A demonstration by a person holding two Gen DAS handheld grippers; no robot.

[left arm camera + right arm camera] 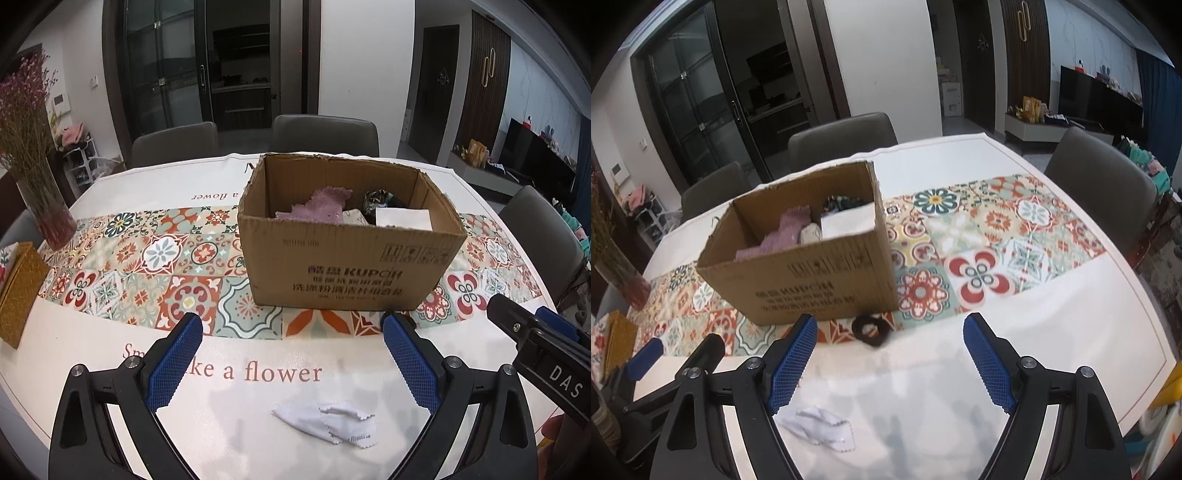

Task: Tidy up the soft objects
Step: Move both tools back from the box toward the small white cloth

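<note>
An open cardboard box stands on the patterned runner; inside lie a lilac cloth, a dark patterned item and something white. A small white cloth lies crumpled on the white tablecloth, near the front. My left gripper hangs open above and behind it, nothing between the blue pads. A dark scrunchie rests by the box's near corner. My right gripper is open, with the scrunchie just ahead between its tips, untouched.
A glass vase of dried purple flowers and a woven yellow box stand at the table's left. Grey chairs ring the table. The right gripper's body shows at the left view's right edge.
</note>
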